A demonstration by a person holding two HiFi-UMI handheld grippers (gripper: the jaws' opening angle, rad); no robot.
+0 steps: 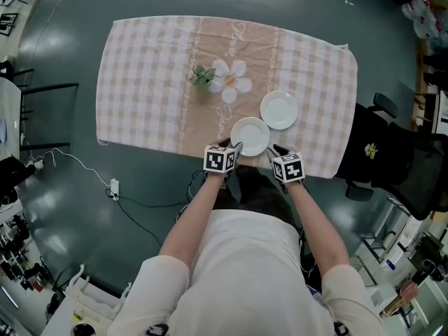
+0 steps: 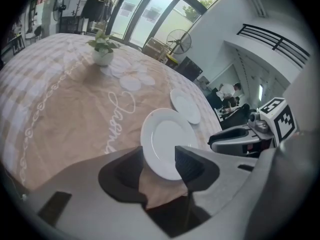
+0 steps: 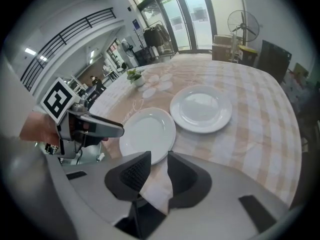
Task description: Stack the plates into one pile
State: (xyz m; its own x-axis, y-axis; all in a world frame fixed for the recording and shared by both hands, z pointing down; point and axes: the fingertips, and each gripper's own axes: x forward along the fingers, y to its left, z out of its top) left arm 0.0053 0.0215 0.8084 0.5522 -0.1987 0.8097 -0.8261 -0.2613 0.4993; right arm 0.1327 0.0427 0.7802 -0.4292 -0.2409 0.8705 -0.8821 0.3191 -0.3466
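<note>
- Head view: two white plates lie apart on a checked cloth (image 1: 147,82). The near plate (image 1: 250,136) sits by the table's front edge, with the far plate (image 1: 279,109) just beyond it to the right. The left gripper (image 1: 234,147) and right gripper (image 1: 274,149) flank the near plate's front rim. A potted plant (image 1: 202,76) stands mid-table.
- Left gripper view: the jaws are spread wide, and the near plate's (image 2: 167,144) front rim lies between them, unpinched.
- Right gripper view: the jaws stand slightly apart, showing only cloth in the gap. The near plate's (image 3: 147,134) rim is just ahead of them, and the far plate (image 3: 201,109) lies flat beyond.
</note>
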